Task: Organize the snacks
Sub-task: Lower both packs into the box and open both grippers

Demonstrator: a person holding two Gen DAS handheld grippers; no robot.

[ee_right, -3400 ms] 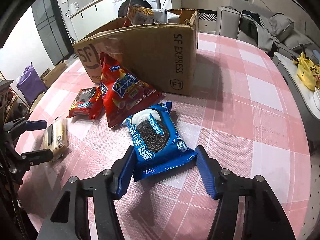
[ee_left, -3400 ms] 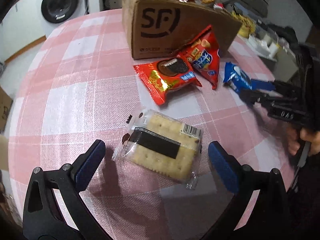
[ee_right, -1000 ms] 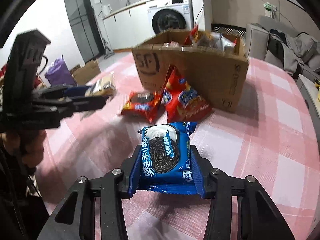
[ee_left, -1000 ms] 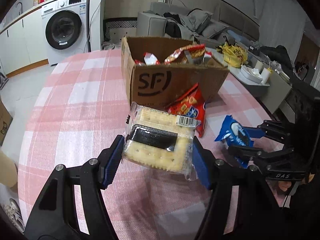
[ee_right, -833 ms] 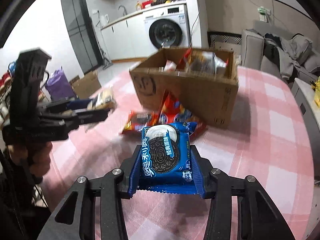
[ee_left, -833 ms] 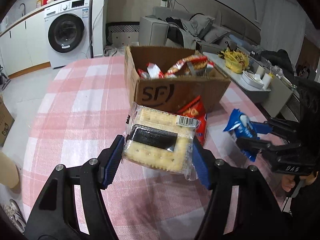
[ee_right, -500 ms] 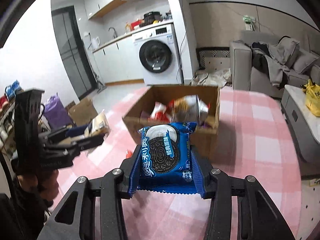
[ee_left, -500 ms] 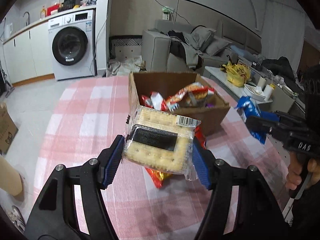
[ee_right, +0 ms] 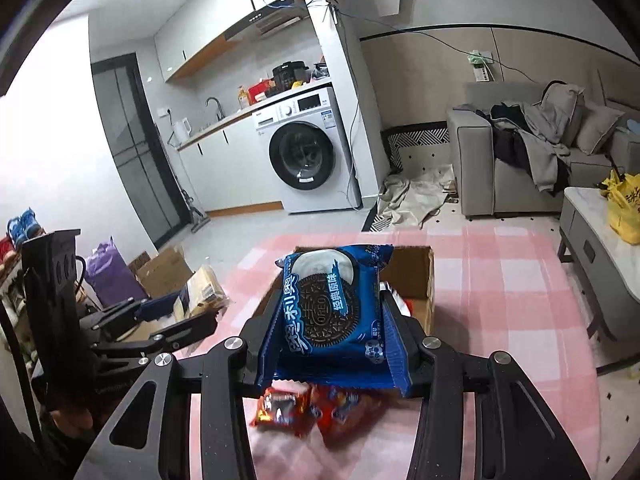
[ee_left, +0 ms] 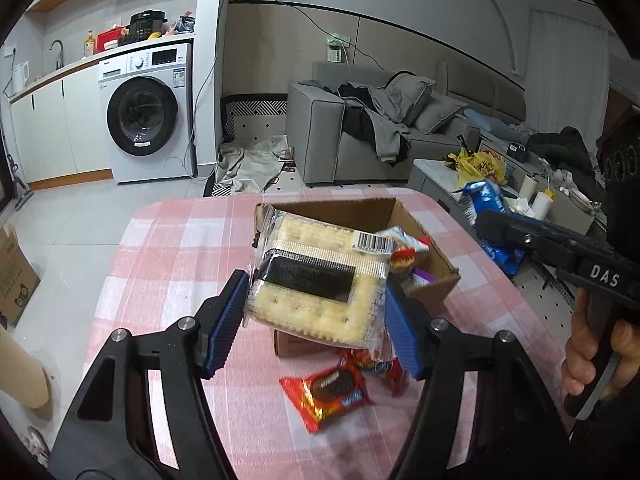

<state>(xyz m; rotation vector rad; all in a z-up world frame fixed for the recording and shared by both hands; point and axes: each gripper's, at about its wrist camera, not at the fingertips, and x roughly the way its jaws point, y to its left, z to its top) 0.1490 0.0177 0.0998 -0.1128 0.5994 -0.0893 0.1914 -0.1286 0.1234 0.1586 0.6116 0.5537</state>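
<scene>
Both hand-held grippers are raised above a table covered in a pink-and-white checked cloth (ee_left: 172, 248), each carrying a snack. The left gripper (ee_left: 316, 320) is clamped on a clear-wrapped cracker pack (ee_left: 320, 280), its blue pads pressing the pack's two short ends, so the pack's long axis runs straight across between the jaws. The right gripper (ee_right: 332, 336) is clamped on a blue Oreo packet (ee_right: 332, 304), gripped by its side edges, with the long axis pointing forward and away from the hand.

An open cardboard box (ee_left: 416, 220) sits on the table ahead of and below both grippers. It already holds several wrapped snacks. From the left wrist view, the cracker pack hangs in front of the box's left half, with the opening just beyond it. From the right wrist view, the Oreo packet covers the box's near wall and the opening lies directly past its far end. Which hand is nearer the box cannot be told for sure.

Two red packets (ee_left: 328, 392) lie on the cloth in front of the box, under the grippers. The likely next move is forward and down into the box.
</scene>
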